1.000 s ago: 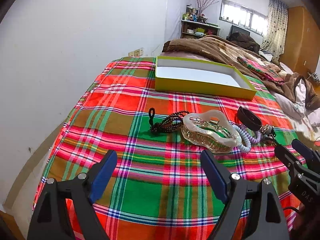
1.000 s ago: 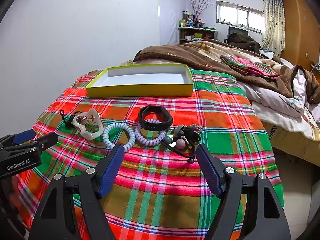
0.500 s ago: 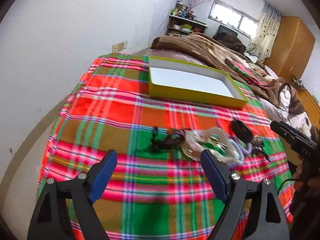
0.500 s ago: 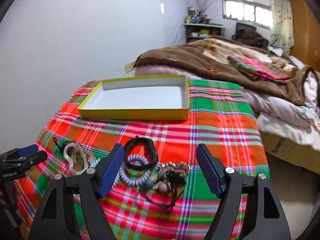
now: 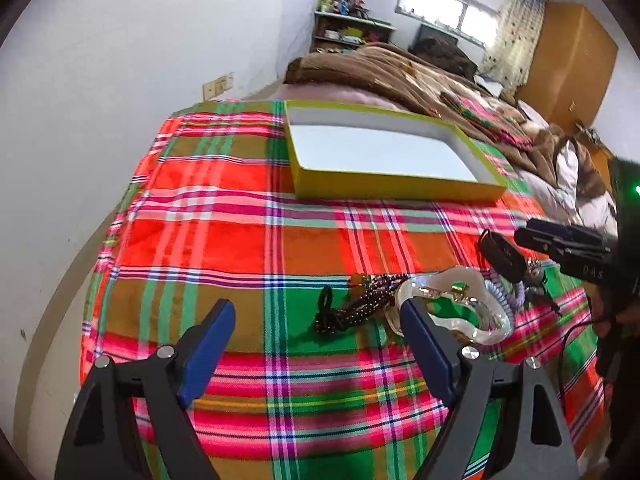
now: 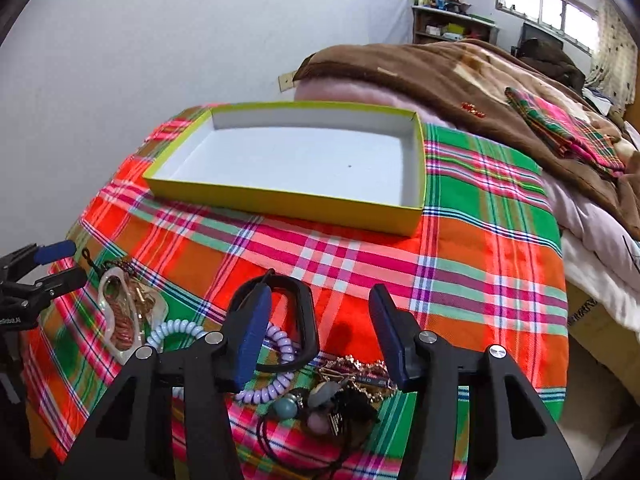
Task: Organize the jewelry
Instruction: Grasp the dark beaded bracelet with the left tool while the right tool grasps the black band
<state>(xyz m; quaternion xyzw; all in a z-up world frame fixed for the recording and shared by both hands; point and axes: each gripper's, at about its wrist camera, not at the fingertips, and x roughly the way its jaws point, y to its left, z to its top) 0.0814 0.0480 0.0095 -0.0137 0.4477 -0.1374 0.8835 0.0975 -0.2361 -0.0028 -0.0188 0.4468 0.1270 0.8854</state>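
Both grippers have come in closer and lower over the plaid bedspread since a second ago, and the jewelry now sits much larger in both wrist views, with the right gripper's view tipped down onto the pile.

Taking the yellow box as the landmark: it lies open and empty, white floor showing, on the far side of the spread, its long side running across the bed. All the jewelry lies in a loose row on the near side of the box, well apart from it.

The right gripper hangs directly above the right end of that row, its blue fingers spread wide and holding nothing. The black band, an oval loop lying flat, has its left part under the left finger, and its long axis points roughly away toward the box. Just nearer than it lie the lilac coil tie and a tangle of gold chain and beads.

The left gripper is also wide open and empty, near the left end of the row; the dark bead bracelet lies ahead between its fingers, the pearly hair claw just beyond the right finger.

I'd judge the right hand nearer a grasp: the band is almost under it, then goes forward to the box
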